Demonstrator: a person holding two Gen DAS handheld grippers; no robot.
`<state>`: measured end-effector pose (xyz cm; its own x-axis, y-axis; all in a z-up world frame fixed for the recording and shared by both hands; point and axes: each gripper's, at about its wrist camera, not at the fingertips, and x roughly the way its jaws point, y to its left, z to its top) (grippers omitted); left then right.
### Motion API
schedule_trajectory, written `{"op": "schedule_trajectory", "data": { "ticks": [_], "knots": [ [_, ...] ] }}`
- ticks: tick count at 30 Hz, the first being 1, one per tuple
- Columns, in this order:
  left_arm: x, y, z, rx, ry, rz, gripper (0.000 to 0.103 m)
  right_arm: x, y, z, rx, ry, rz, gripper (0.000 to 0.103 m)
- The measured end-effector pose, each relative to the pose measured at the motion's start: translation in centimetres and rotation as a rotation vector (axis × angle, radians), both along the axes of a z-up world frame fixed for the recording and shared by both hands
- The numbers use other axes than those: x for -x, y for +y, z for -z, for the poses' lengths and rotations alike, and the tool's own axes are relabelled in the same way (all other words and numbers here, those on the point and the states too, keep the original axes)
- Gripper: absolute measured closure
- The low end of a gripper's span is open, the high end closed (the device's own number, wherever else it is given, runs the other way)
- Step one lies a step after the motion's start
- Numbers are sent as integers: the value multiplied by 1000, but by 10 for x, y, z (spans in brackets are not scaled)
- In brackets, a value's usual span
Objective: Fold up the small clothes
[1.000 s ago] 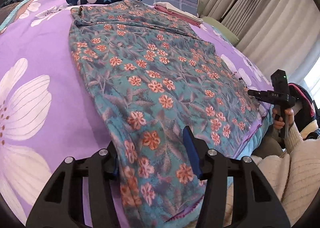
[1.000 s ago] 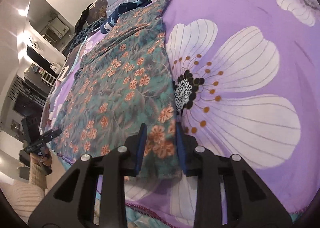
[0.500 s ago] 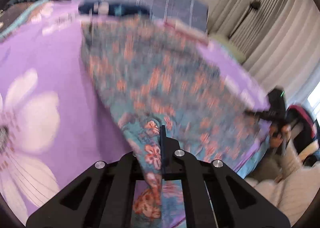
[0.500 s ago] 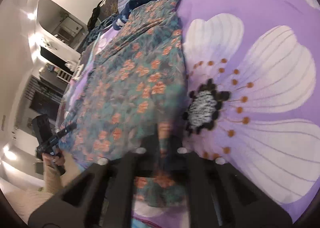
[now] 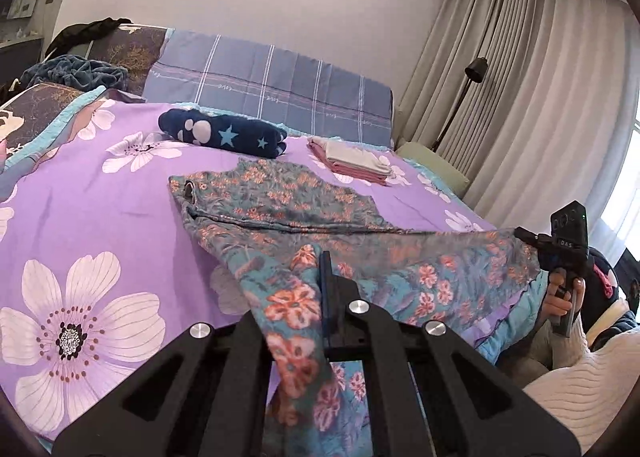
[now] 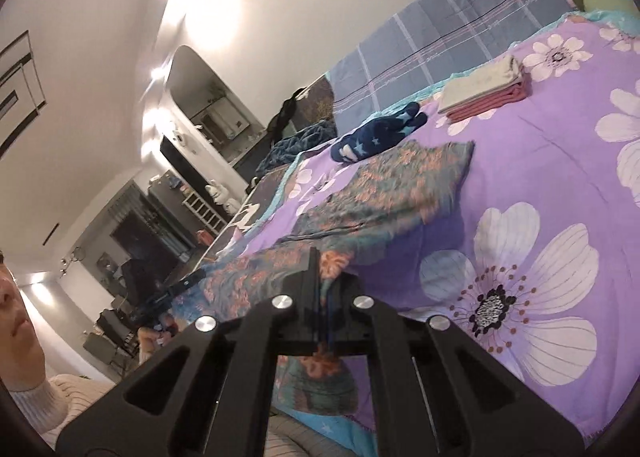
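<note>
A teal garment with orange flowers [image 5: 280, 201] lies on the purple flowered bedspread [image 5: 92, 209]. My left gripper [image 5: 322, 285] is shut on its near left corner and holds it lifted off the bed. My right gripper [image 6: 320, 281] is shut on the garment's [image 6: 380, 193] near right corner, also lifted. The near edge hangs stretched between the two grippers, while the far half lies flat on the bed. The right gripper also shows at the right of the left wrist view [image 5: 560, 253], and the left gripper at the left of the right wrist view [image 6: 168, 293].
A folded navy garment with stars [image 5: 224, 133] and a folded pink and white stack [image 5: 352, 161] lie at the far end of the bed, before a blue checked pillow [image 5: 272, 85]. Curtains and a floor lamp [image 5: 472, 77] stand right.
Both grippers closed on the garment's near corners and lifted the near edge up off the bed. The views now tilt up toward the headboard.
</note>
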<state>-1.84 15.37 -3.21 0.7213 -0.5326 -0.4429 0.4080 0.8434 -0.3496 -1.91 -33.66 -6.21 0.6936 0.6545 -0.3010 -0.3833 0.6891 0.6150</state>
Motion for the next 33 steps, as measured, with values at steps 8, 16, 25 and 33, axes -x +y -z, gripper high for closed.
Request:
{"op": "schedule_trajectory", "data": {
  "ticks": [8,16,25,33],
  "knots": [
    [-76,7,-6,38,30,-26,99,-80,1,-17,31,-8,74,99],
    [-255,9,31,83,244,-95,99,-253,5,28,27,171,183,99],
    [-358,14,148,137,460,-115,98,-350,0,143,57,439,231,100],
    [-330,28,127,166,414,-105,83,-334,9,121,140,403,170,70]
  ]
}}
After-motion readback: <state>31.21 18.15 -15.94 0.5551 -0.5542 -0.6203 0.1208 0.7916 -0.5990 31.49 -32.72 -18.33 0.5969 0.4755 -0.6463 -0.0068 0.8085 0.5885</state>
